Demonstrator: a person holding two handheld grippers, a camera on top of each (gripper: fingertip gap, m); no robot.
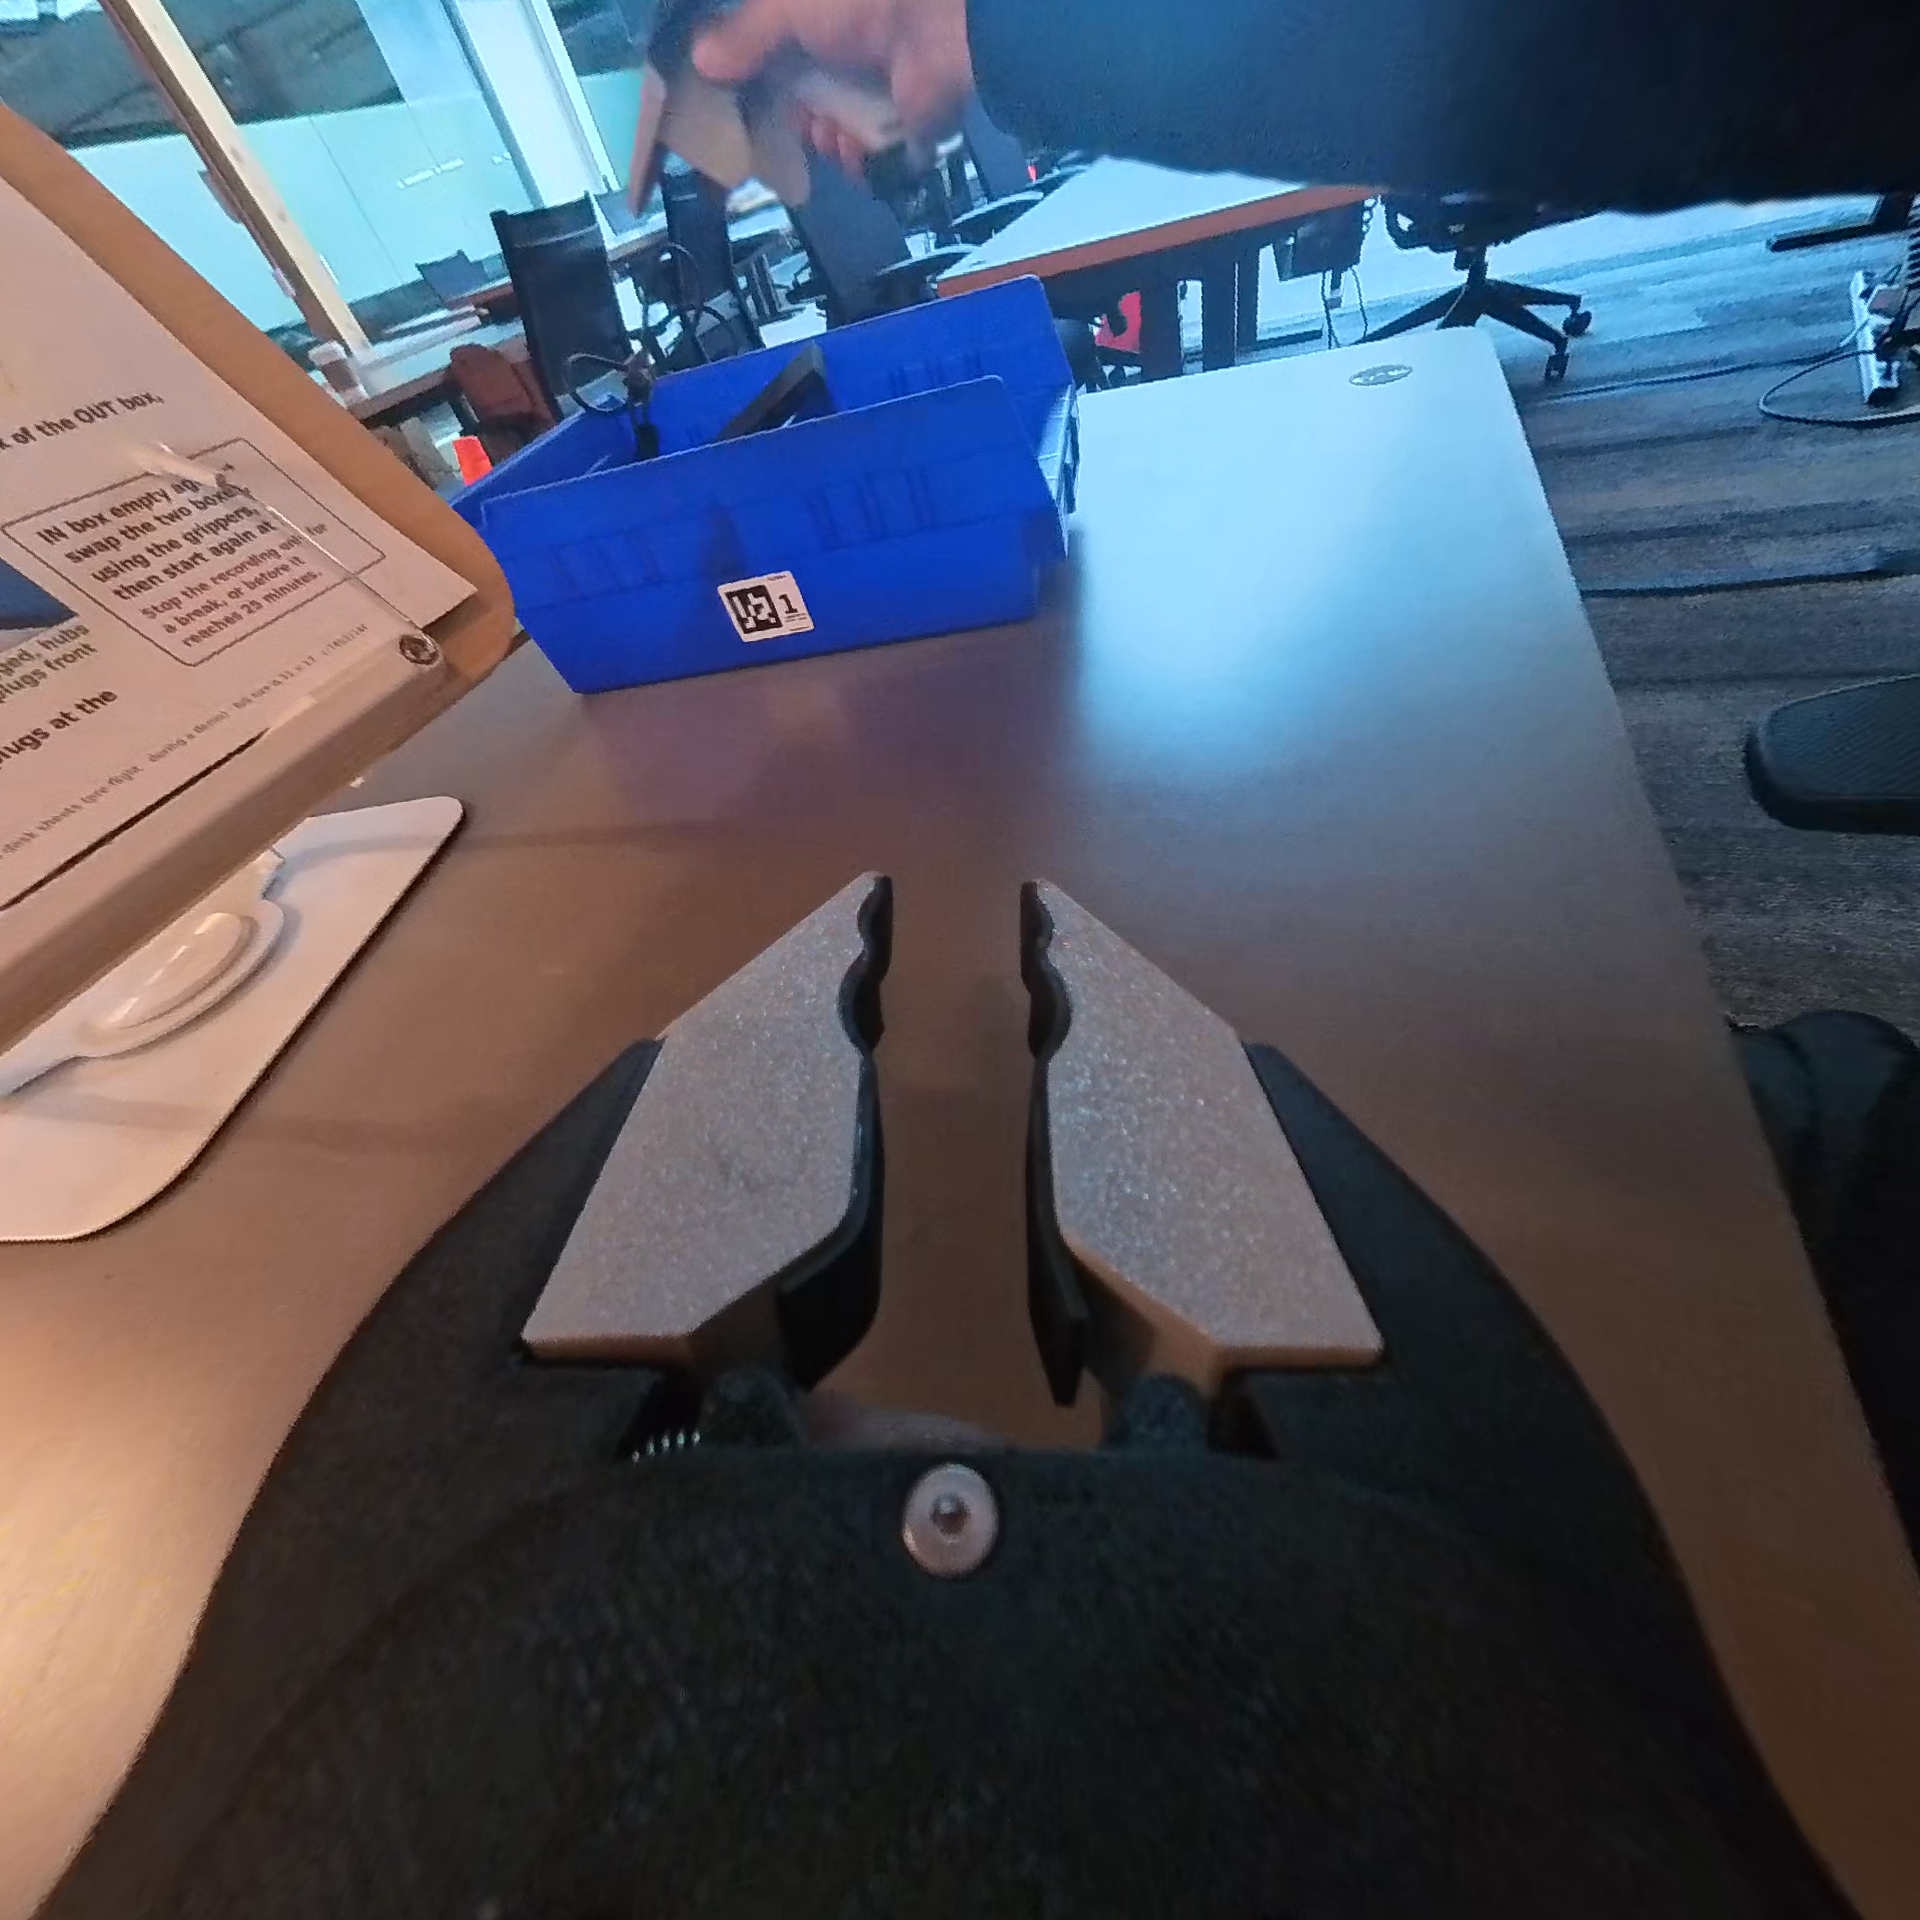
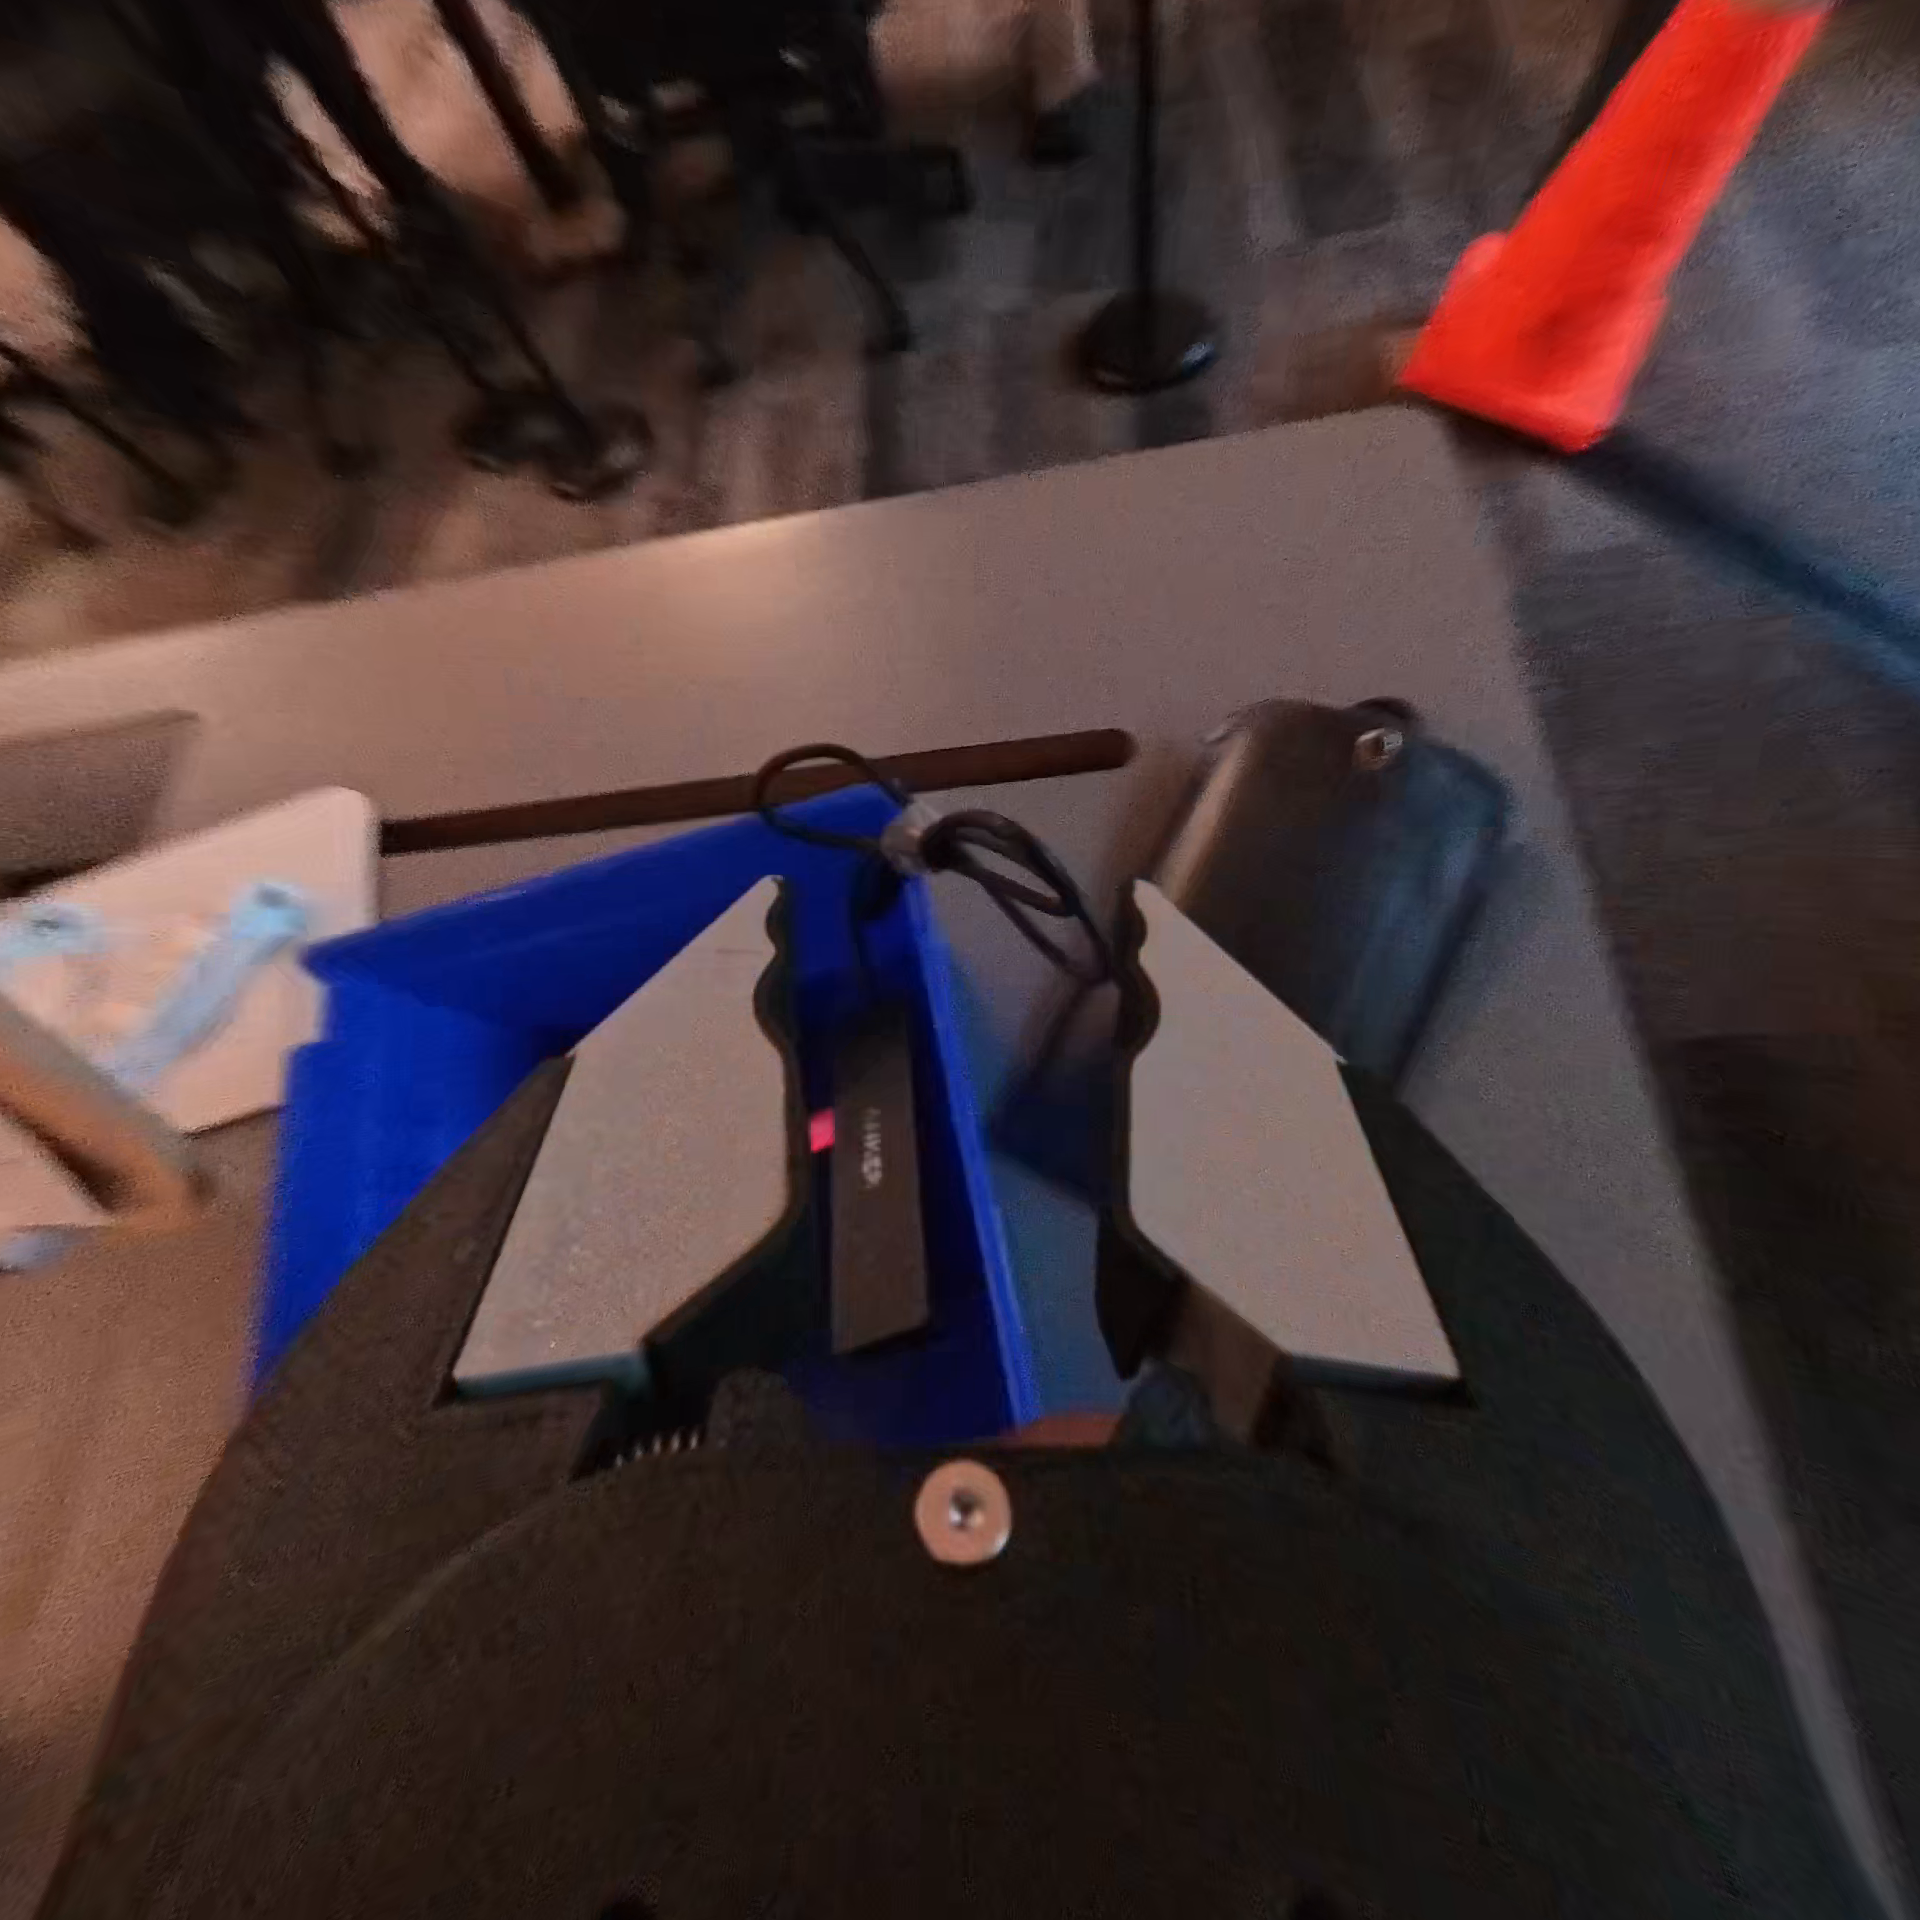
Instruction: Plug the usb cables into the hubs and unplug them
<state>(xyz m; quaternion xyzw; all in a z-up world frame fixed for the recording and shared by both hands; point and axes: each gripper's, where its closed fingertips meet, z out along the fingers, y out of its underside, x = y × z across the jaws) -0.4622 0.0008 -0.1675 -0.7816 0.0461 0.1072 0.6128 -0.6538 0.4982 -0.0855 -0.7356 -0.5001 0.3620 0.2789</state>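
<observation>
The right claw (image 2: 956, 914) hangs above the blue bin (image 2: 416, 1039), jaws spread wide and empty, looking down on a black hub (image 2: 878, 1216) that lies inside against the bin's wall with its thin cable (image 2: 997, 862) spilling over the rim toward 12 o'clock. The left claw (image 1: 956, 914) sits low over the bare tabletop (image 1: 1299, 727), jaws narrowly parted and holding nothing, with the bin at its 11 o'clock. This looks like the fetching step: nothing is plugged yet. The view is smeared, so the plug end may be the pale bit at the rim. Next the right claw must drop straight, close across the hub's narrow sides, and lift without snagging cable.
</observation>
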